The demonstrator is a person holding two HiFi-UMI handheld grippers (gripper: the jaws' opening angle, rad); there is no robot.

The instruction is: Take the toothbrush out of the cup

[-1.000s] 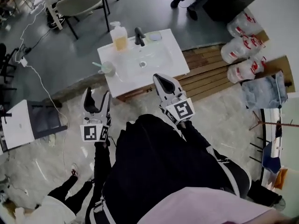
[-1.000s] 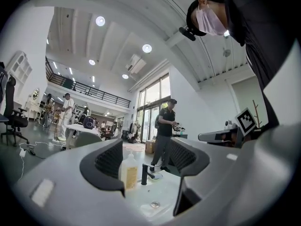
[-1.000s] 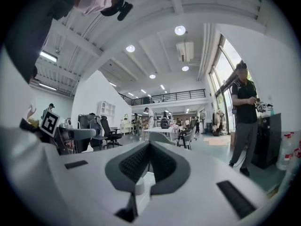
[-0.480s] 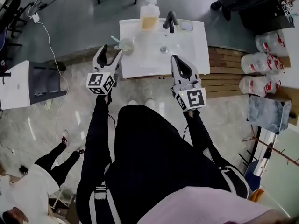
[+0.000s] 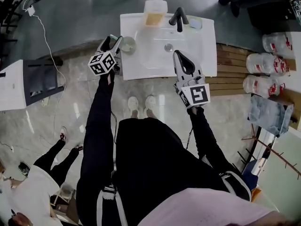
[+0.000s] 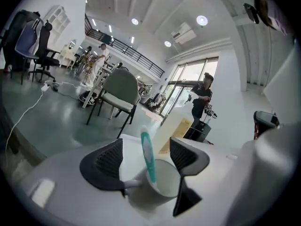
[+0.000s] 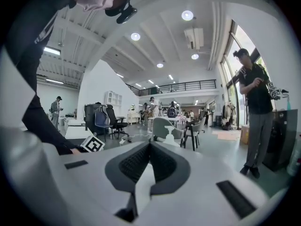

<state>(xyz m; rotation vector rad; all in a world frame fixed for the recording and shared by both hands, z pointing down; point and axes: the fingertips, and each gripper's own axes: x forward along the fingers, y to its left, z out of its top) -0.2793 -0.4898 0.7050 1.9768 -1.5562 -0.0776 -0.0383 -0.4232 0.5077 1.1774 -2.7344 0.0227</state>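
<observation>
In the head view, smooth grey floor (image 5: 70, 13) lies at 11 o'clock. Pale marbled tiles (image 5: 70, 93) and a white cabinet (image 5: 11, 86) are at 9 o'clock, wooden slats (image 5: 230, 76) at 2 o'clock. In the left gripper view, round ceiling lights (image 6: 202, 20) glow at 1 o'clock and a green chair (image 6: 120, 91) stands at 10 o'clock.

White sink unit (image 5: 141, 65) with black faucet (image 5: 178, 17), drain (image 5: 168, 47) and a pump bottle of amber liquid (image 5: 155, 11) on its back edge; wooden slat platform (image 5: 230, 67) just beside it on the right, 3 plastic jugs (image 5: 265, 62) lying past that, crumpled denim (image 5: 268, 114) near them. White cable (image 5: 49, 36) runs over the grey floor, white table (image 5: 11, 86) at left, 1 person in a white top (image 5: 28, 197) bottom left. Left gripper view shows a grey-green chair (image 6: 117, 91) and a standing person in dark clothes (image 6: 201, 100) further back.
</observation>
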